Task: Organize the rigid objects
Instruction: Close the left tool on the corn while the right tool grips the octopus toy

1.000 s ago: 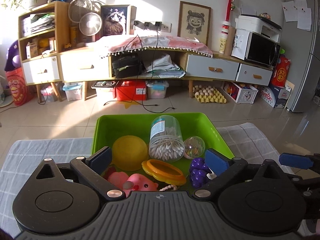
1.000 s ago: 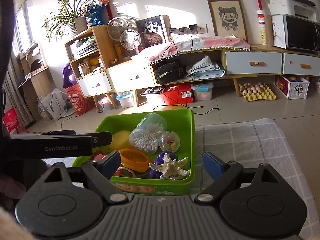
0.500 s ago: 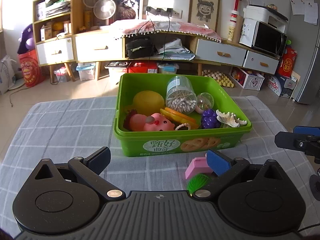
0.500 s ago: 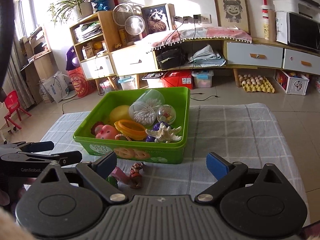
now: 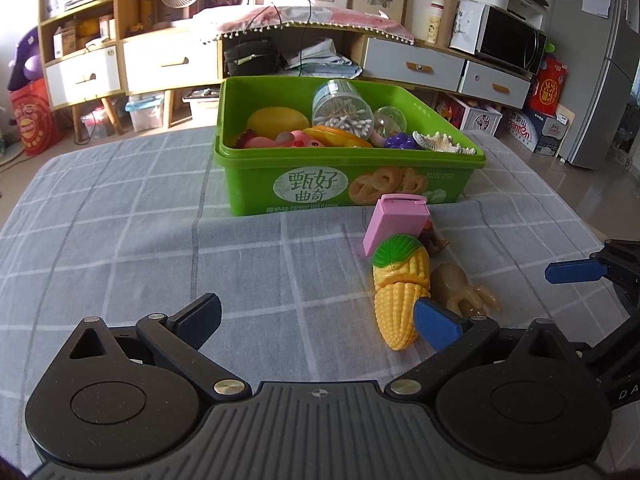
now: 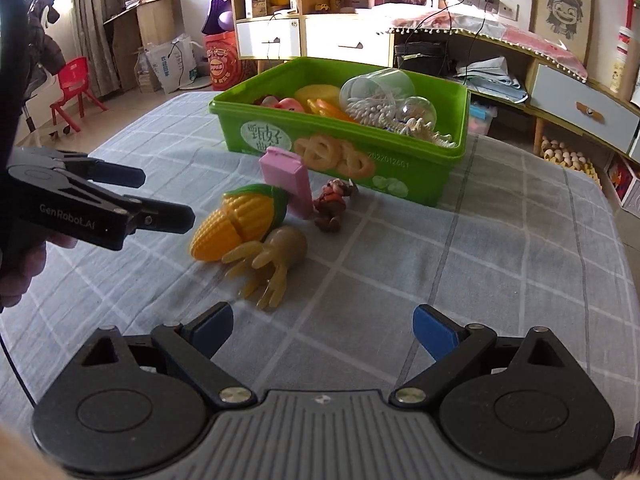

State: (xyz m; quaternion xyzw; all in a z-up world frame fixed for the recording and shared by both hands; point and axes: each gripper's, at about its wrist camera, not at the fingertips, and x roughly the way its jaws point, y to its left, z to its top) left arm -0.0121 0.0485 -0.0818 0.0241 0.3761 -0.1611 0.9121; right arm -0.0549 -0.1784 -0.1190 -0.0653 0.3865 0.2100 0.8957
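four toys lie loose on the checked cloth (image 5: 120,240), all just in front of the green bin (image 5: 348,184): one toy corn (image 6: 240,220), one pink block (image 6: 286,180), one small brown figure (image 6: 334,202) and one tan squid toy (image 6: 272,260). the pink block leans close to the bin's front wall, with the corn's green end touching it. the squid lies right beside the corn, on the side away from the bin, and the little figure sits between the block and the bin. inside the bin i count one yellow ball (image 5: 278,118), one pink pig (image 5: 296,140), one orange ring (image 5: 336,136), one clear jar of cotton swabs (image 5: 342,108), one clear ball (image 5: 390,120), one purple grape bunch (image 5: 400,142) and one white starfish (image 5: 440,144). the left gripper (image 5: 316,320) is wide open with nothing in it, its right finger just in front of the corn. the right gripper (image 6: 324,328) has just been opening and is wide and empty, near the squid.
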